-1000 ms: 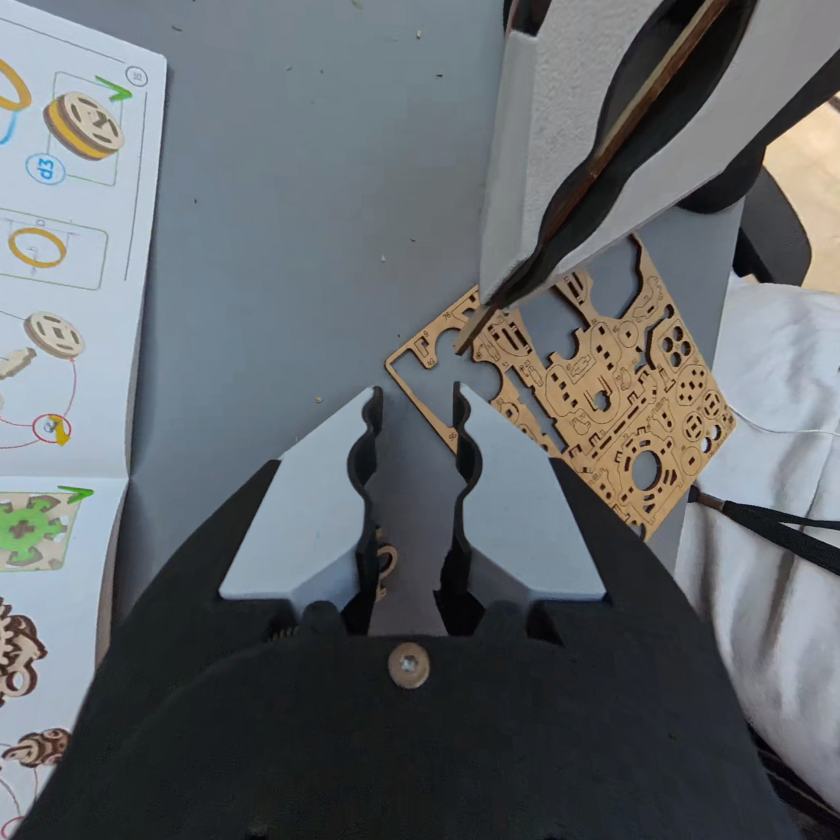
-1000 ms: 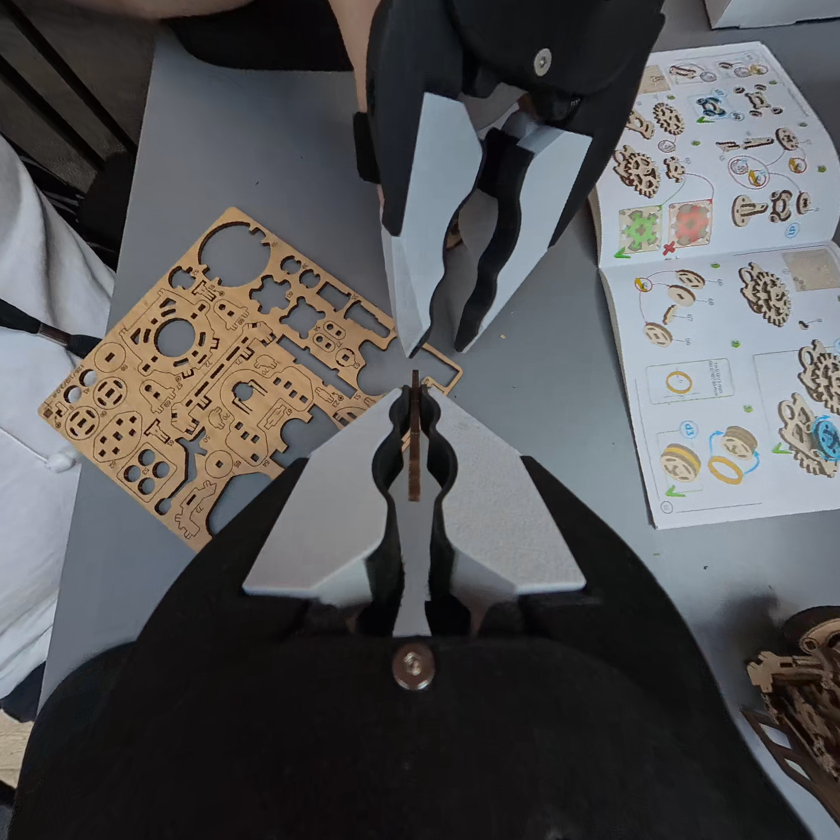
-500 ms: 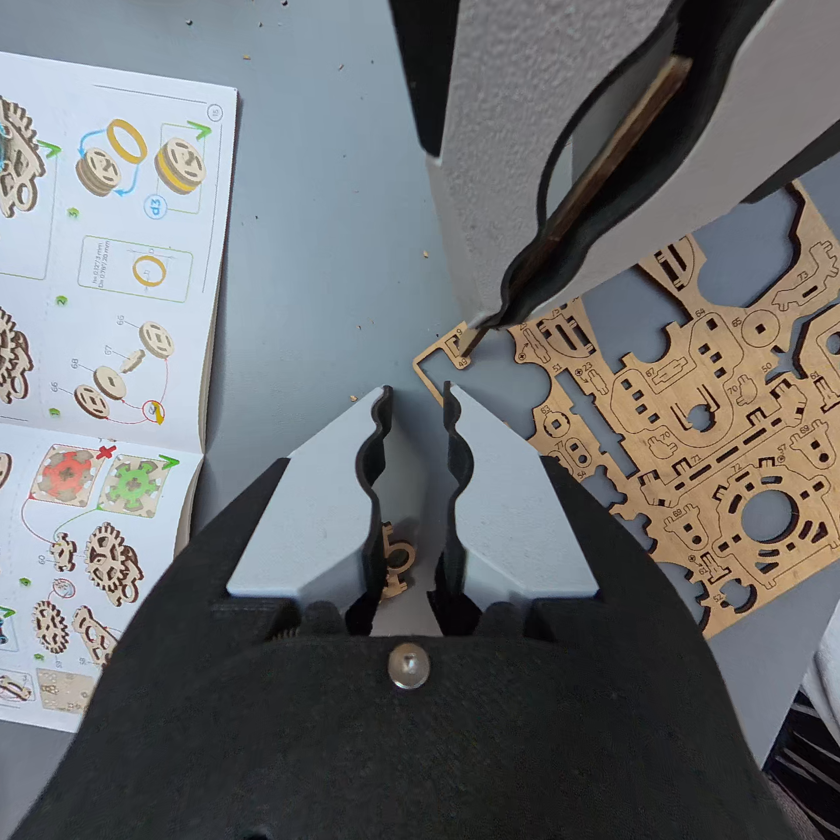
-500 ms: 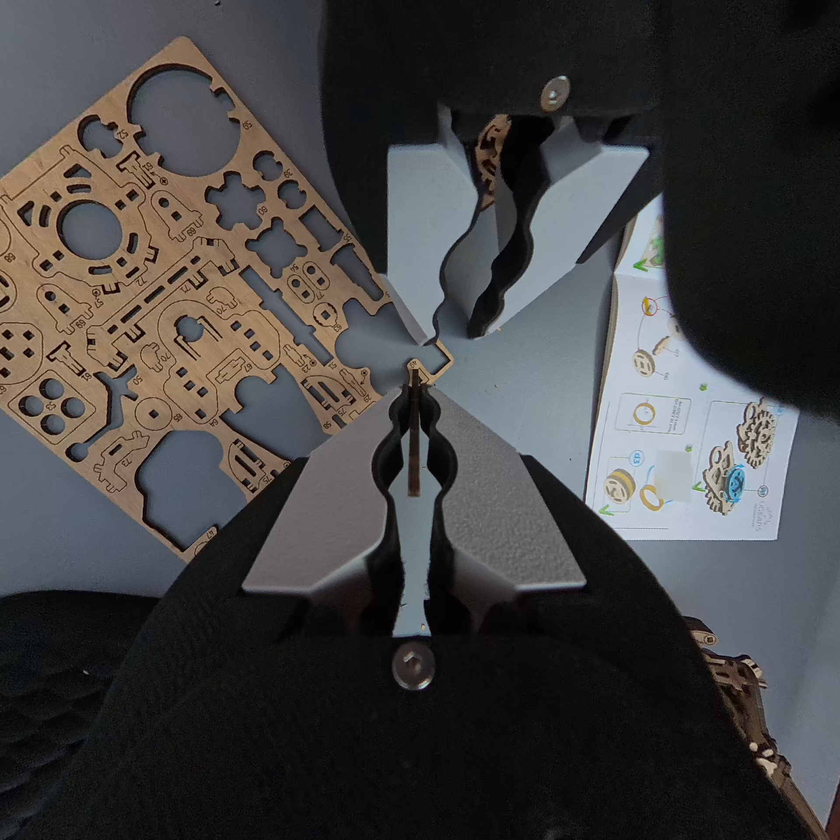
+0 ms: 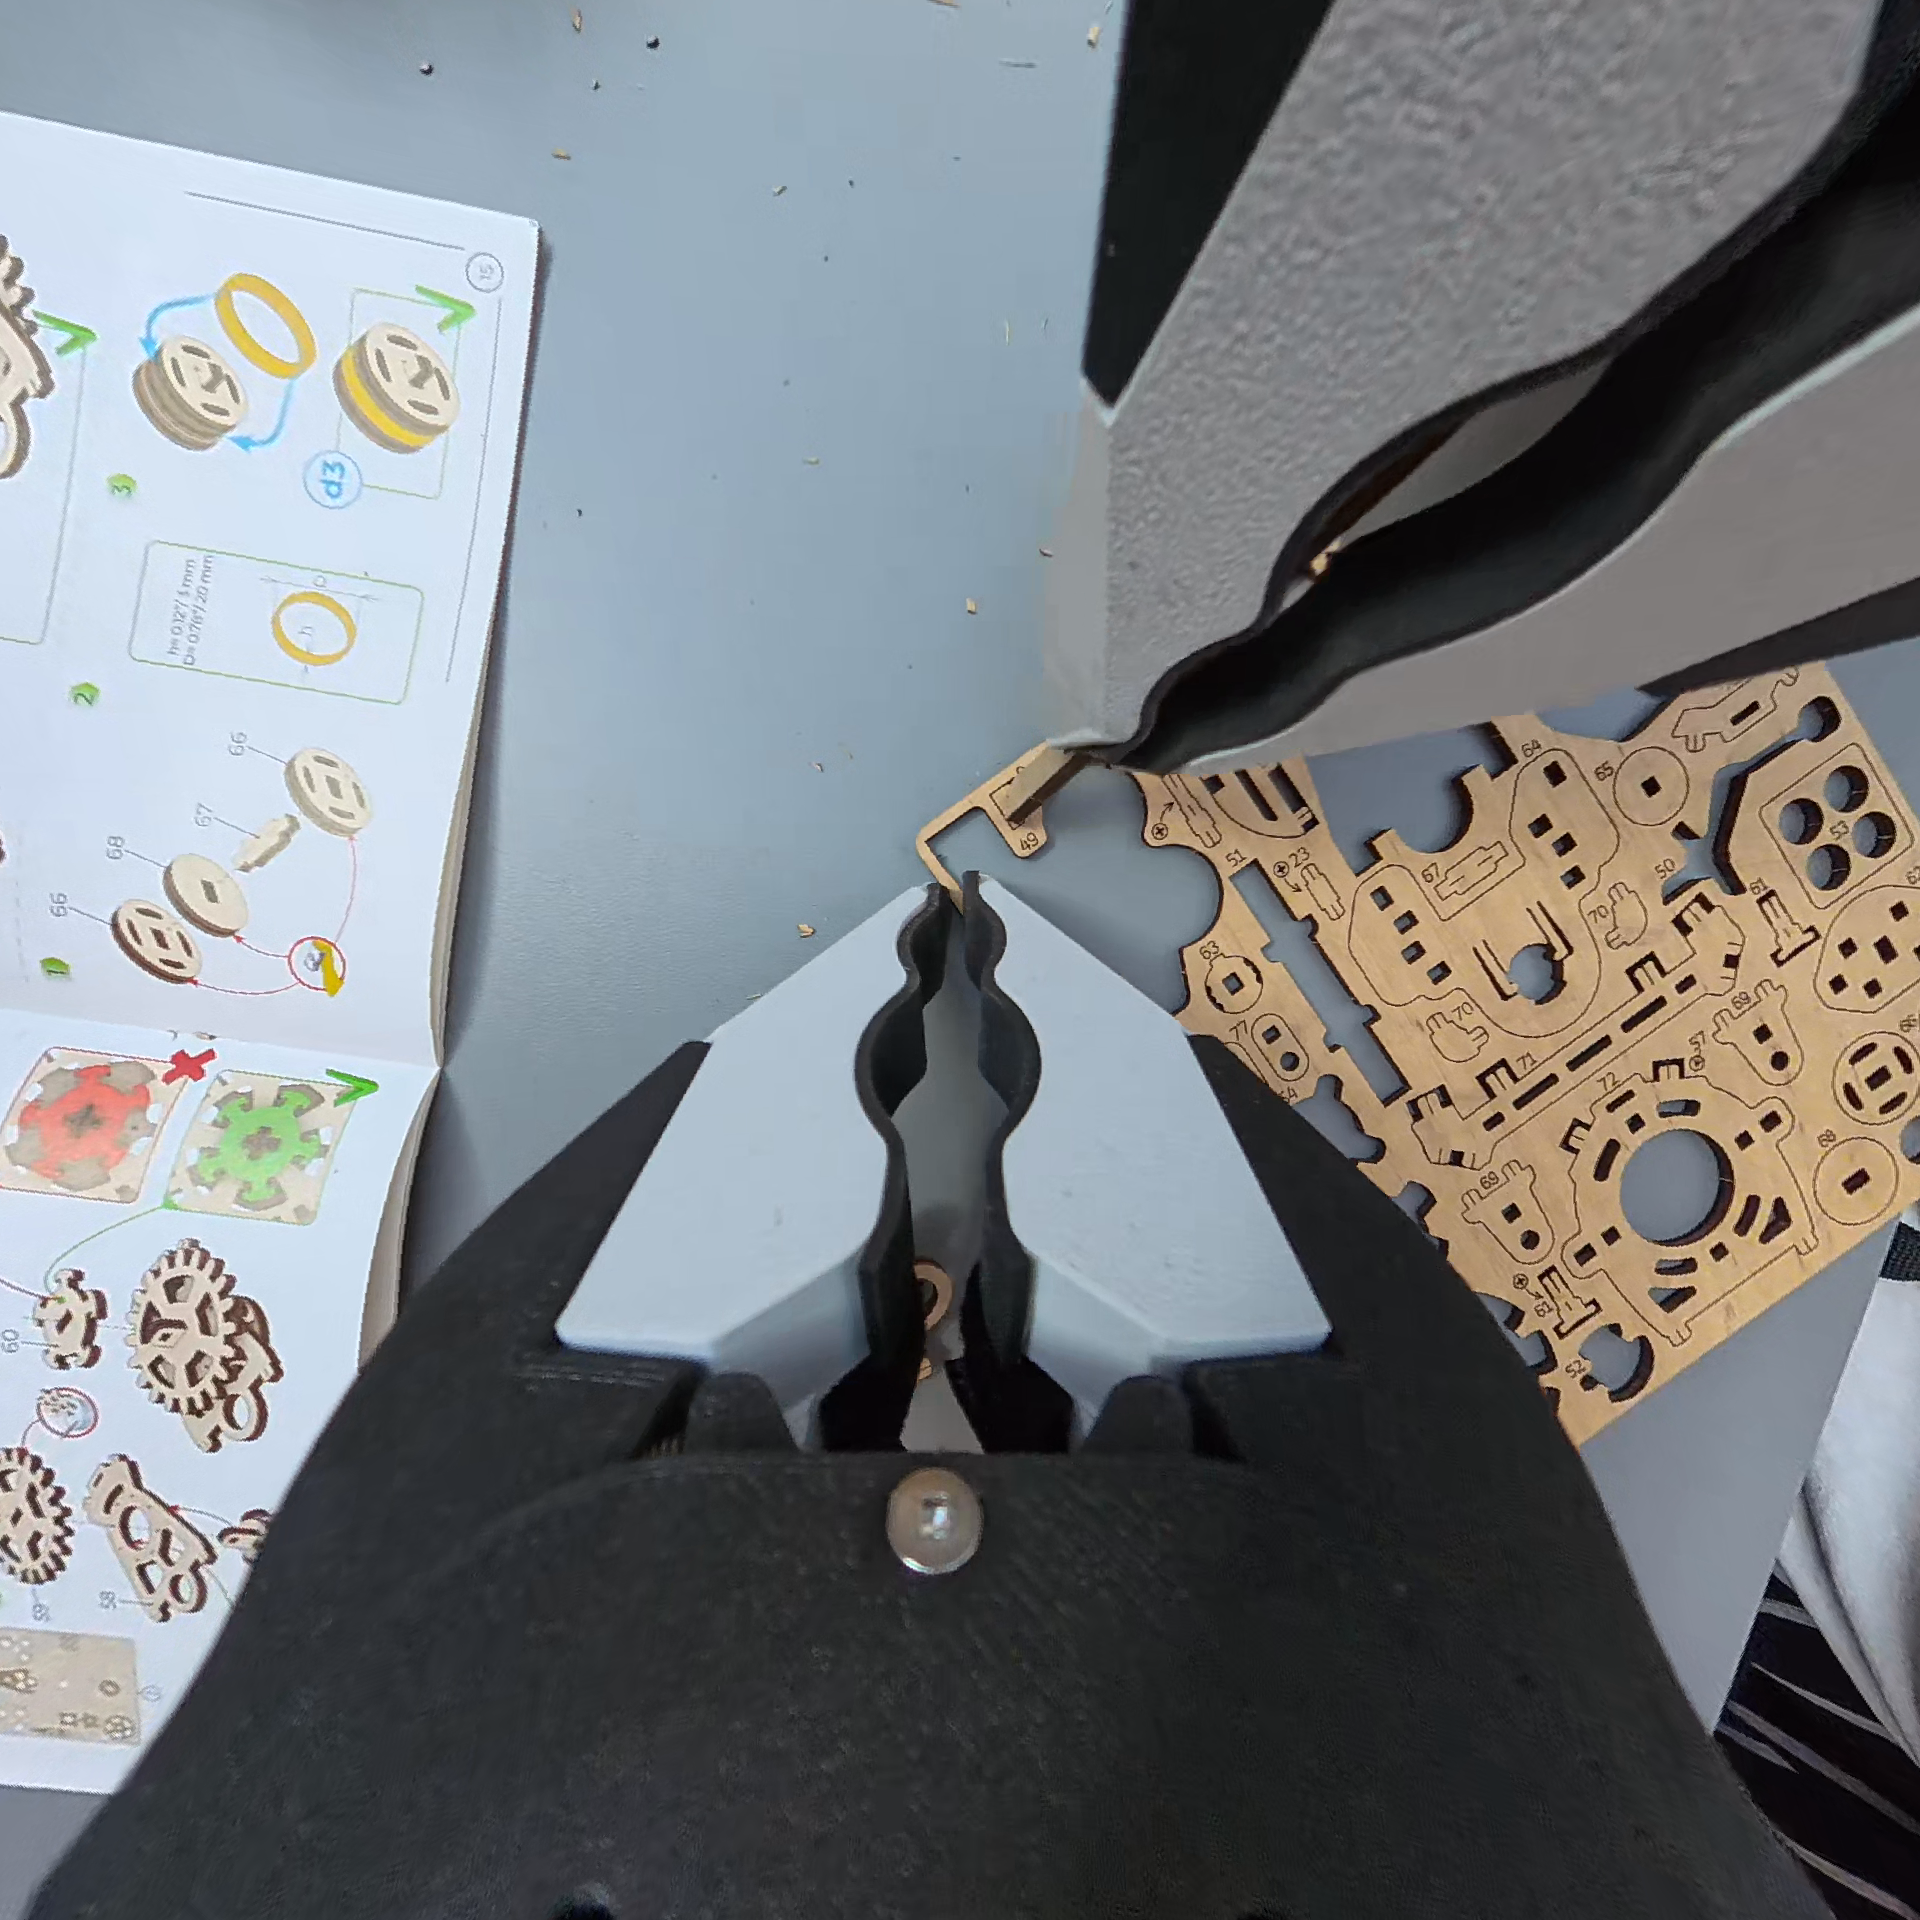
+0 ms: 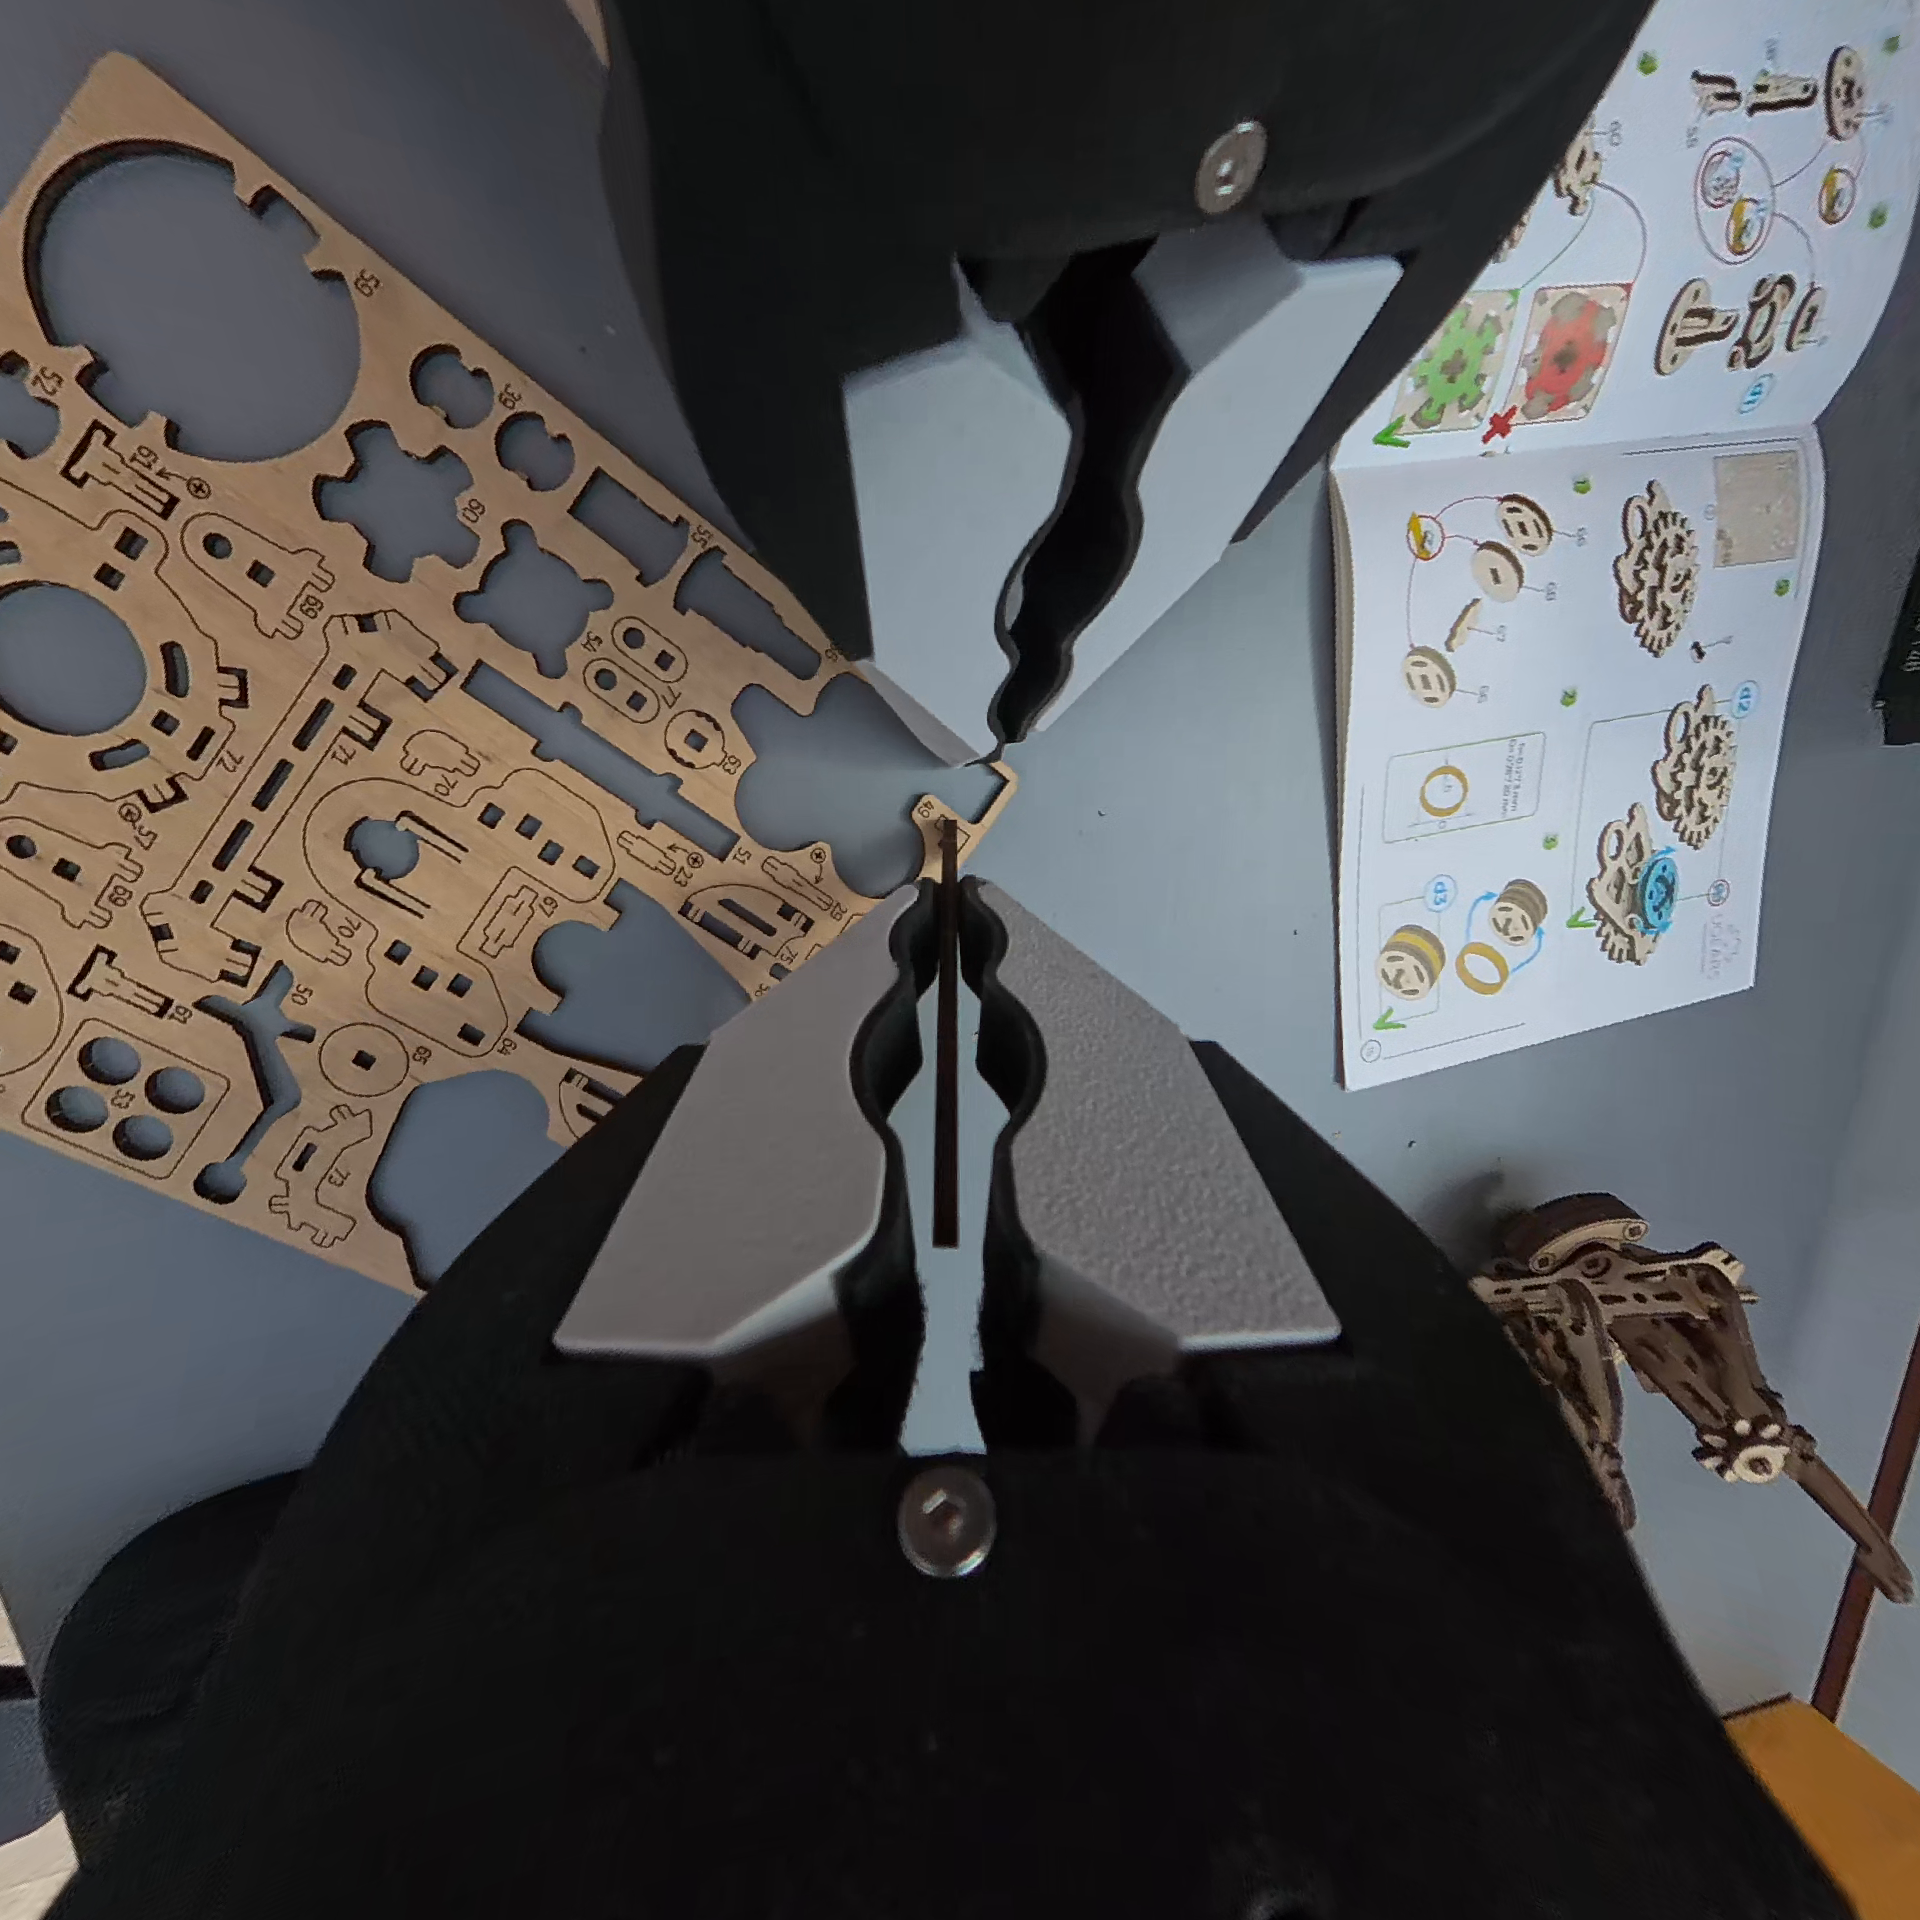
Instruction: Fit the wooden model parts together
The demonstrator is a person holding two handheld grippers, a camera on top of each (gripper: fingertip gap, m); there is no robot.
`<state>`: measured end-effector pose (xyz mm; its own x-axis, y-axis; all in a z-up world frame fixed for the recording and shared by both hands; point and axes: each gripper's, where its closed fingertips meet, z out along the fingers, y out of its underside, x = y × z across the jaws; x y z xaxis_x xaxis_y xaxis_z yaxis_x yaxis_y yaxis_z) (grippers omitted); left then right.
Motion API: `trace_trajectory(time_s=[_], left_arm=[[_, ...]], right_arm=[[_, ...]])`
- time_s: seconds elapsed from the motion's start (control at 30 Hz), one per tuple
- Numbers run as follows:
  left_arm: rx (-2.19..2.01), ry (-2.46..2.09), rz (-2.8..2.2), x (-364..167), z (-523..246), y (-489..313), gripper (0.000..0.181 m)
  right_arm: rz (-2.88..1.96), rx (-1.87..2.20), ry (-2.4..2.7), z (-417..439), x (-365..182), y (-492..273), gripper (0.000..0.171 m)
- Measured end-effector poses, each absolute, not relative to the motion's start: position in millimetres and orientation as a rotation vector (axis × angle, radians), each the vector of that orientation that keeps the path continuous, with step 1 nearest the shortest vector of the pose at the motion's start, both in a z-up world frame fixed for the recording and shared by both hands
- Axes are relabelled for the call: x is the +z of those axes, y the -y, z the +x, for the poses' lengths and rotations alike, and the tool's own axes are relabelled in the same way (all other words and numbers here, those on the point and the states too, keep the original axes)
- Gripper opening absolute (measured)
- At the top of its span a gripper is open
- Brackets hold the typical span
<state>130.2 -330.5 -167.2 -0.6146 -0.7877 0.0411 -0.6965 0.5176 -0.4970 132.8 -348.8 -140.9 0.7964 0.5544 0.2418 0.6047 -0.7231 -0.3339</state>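
A grey table (image 5: 727, 520) carries an open instruction booklet (image 5: 239, 727) and a laser-cut wooden sheet (image 6: 312, 779). The left gripper (image 5: 958, 899), tips pressed together, pinches the sheet's corner. The right gripper (image 6: 943, 894), clamped on a thin wooden strip (image 6: 945, 1039), touches its tip to that corner.

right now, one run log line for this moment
left claw: shut on sheet corner | right claw: shut on wooden strip | strip tip at wooden sheet corner

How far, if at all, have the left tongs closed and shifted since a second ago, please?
Yes. The left tongs have shut onto the corner of the wooden parts sheet, having closed in on that corner from an open stance just short of it.
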Motion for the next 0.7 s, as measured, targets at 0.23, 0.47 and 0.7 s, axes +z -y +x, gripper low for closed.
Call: trace_trajectory(time_s=[0.23,0.47,0.7], left_arm=[[-0.872,-2.602,-1.267,-156.6,125.7,345.2,0.0],[-0.863,-2.57,-1.342,-151.5,125.3,338.3,0.0],[-0.671,-2.533,-1.4,-165.8,127.5,330.0,0.034]], right_arm=[[-2.622,-0.294,0.856,129.3,-141.2,346.2,0.002],[-2.616,-0.284,0.828,130.2,-141.4,344.5,0.003],[-2.636,-0.254,0.669,135.8,-145.0,352.8,0.003]])
